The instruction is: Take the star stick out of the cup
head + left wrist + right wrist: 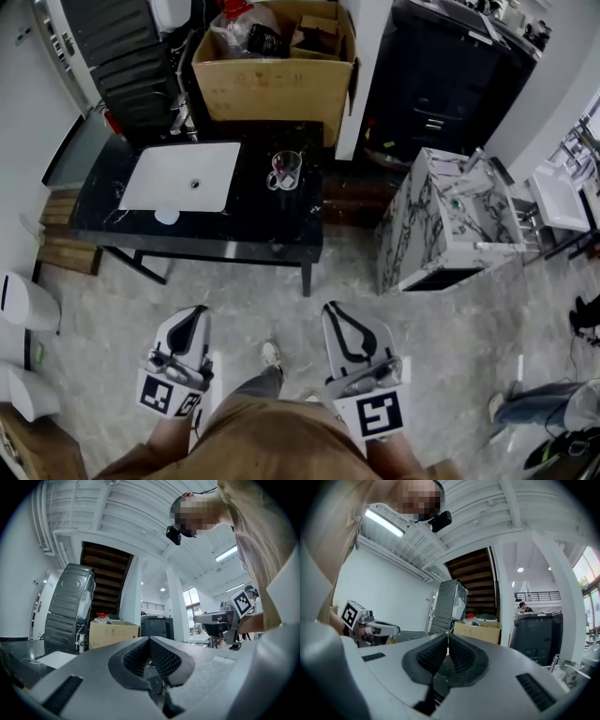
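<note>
1. The left gripper [190, 319] and the right gripper [336, 314] are both shut tight with nothing in them. They hang low, side by side.
2. The cup [284, 170] stands well ahead of the fingers [342, 328], in line between the two grippers. The star stick [278, 169] seems to be inside it, but it is too small to be sure.
3. The cup looks like glass. A sideways pull on the stick could tip it.
4. It sits on a shiny black table [234, 230], so it may slide. A white sink [178, 178] is just left of the cup, and a cardboard box [272, 89] is behind it.
</note>
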A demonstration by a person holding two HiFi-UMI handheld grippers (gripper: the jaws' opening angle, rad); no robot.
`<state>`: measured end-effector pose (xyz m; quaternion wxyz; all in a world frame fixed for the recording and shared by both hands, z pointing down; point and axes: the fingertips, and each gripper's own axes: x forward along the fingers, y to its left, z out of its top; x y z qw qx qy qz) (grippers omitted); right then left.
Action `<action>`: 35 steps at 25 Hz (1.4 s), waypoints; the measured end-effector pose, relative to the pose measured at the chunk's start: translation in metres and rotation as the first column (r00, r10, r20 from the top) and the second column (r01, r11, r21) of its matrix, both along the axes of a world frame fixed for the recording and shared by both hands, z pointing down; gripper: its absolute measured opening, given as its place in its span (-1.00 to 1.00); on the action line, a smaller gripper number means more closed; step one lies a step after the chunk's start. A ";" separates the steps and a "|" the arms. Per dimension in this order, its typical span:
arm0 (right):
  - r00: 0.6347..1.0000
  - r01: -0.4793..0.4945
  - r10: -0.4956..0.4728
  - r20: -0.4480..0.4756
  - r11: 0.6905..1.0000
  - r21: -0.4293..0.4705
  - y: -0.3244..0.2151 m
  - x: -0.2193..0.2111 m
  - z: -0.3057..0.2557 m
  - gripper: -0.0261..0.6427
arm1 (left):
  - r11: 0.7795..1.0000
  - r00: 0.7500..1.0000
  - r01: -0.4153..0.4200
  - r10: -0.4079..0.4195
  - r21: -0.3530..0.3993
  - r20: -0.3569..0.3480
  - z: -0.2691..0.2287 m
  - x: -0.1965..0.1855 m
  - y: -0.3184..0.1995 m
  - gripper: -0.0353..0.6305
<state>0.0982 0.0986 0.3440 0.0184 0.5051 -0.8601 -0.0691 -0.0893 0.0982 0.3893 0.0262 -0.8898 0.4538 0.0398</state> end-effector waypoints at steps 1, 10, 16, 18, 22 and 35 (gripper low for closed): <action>1.000 -0.002 0.002 -0.002 1.000 -0.002 -0.006 -0.002 0.001 -0.90 | 1.000 1.000 0.000 0.000 -0.001 -0.002 0.001 -0.003 -0.006 -0.89; 0.999 -0.029 0.028 -0.024 0.999 -0.027 -0.059 -0.027 0.001 -0.90 | 1.000 0.999 -0.022 0.021 -0.019 -0.035 0.006 -0.027 -0.063 -0.89; 0.999 -0.041 0.041 0.000 0.998 -0.046 -0.082 -0.045 -0.006 -0.90 | 0.999 0.998 -0.037 0.037 -0.010 -0.055 0.003 -0.048 -0.094 -0.89; 0.998 -0.054 0.054 -0.009 0.998 -0.042 -0.090 -0.050 -0.008 -0.90 | 0.999 0.997 -0.047 0.046 -0.014 -0.059 0.003 -0.055 -0.102 -0.89; 0.997 -0.071 0.070 -0.022 0.996 -0.053 -0.101 -0.061 -0.004 -0.90 | 0.998 0.996 -0.060 0.059 -0.010 -0.068 0.002 -0.068 -0.117 -0.89; 0.993 -0.116 0.115 -0.033 0.993 -0.029 -0.114 -0.064 -0.016 -0.90 | 0.993 0.989 -0.121 0.120 -0.012 -0.086 0.002 -0.061 -0.137 -0.89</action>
